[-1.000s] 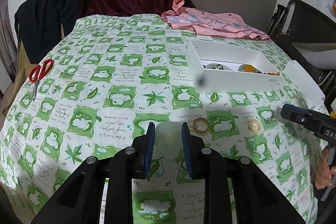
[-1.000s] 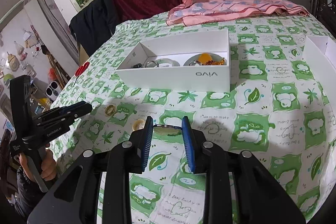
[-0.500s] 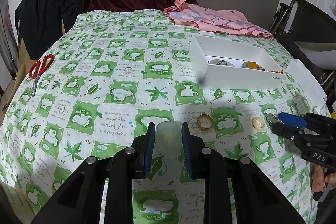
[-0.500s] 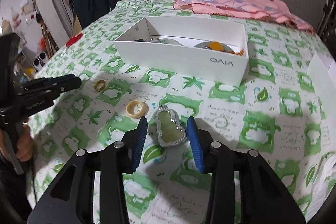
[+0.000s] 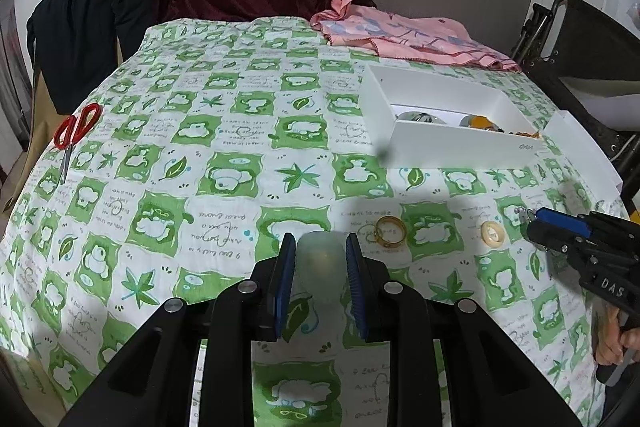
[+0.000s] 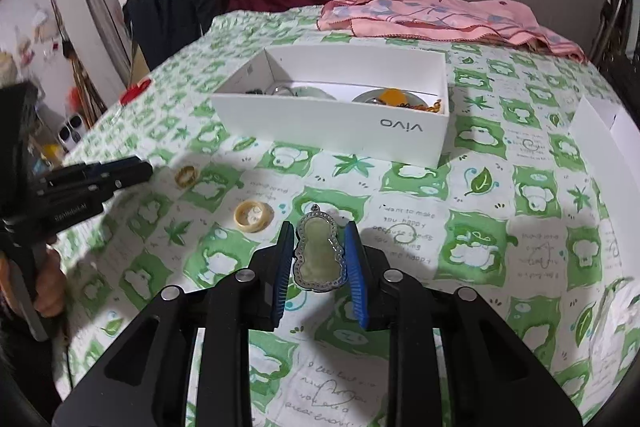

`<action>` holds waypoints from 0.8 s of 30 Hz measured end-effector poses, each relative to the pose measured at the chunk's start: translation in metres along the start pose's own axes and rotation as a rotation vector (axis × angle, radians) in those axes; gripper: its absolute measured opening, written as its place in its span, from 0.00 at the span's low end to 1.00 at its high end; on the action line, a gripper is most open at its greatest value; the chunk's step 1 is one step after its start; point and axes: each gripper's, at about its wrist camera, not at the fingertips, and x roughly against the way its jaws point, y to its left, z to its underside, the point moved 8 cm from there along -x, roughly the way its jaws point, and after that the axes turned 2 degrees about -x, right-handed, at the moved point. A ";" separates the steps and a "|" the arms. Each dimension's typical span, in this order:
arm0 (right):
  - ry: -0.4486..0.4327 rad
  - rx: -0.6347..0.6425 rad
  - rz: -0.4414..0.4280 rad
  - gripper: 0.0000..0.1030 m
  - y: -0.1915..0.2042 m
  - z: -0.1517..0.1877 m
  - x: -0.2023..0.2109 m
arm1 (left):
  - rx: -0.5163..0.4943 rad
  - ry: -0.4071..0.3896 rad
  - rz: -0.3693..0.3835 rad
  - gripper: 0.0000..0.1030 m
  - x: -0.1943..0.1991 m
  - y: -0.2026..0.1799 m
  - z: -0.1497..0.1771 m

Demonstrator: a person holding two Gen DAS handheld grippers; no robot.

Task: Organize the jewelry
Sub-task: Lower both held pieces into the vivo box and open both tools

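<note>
In the right wrist view my right gripper (image 6: 318, 259) has its blue pads on both sides of a pale green jade pendant (image 6: 318, 255) with a silver rim, held just above the green cloth. A cream ring (image 6: 253, 215) and a gold ring (image 6: 187, 176) lie to its left. The white box (image 6: 336, 131) with several jewelry pieces stands behind. In the left wrist view my left gripper (image 5: 320, 267) holds a milky translucent piece (image 5: 320, 263) between its pads. The gold ring (image 5: 390, 231), cream ring (image 5: 492, 233) and box (image 5: 452, 143) lie ahead and to the right.
Red scissors (image 5: 74, 131) lie at the far left of the cloth. A pink garment (image 5: 404, 37) lies at the back. A white box lid (image 5: 580, 151) sits at the right edge. Dark clothes hang on chairs behind the table.
My right gripper has closed in on the pendant and drawn nearer to it. My left gripper has stayed almost still with its piece.
</note>
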 end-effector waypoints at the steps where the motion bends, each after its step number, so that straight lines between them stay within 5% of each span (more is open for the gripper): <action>1: -0.008 -0.011 -0.014 0.24 0.000 -0.002 0.003 | 0.000 -0.004 0.002 0.25 0.001 -0.001 0.000; 16: -0.111 -0.182 -0.147 0.24 -0.010 0.006 0.054 | 0.004 -0.045 0.032 0.25 0.031 -0.020 0.012; 24: -0.192 -0.182 -0.160 0.24 -0.011 -0.046 0.077 | -0.003 -0.112 0.074 0.25 0.043 -0.040 -0.050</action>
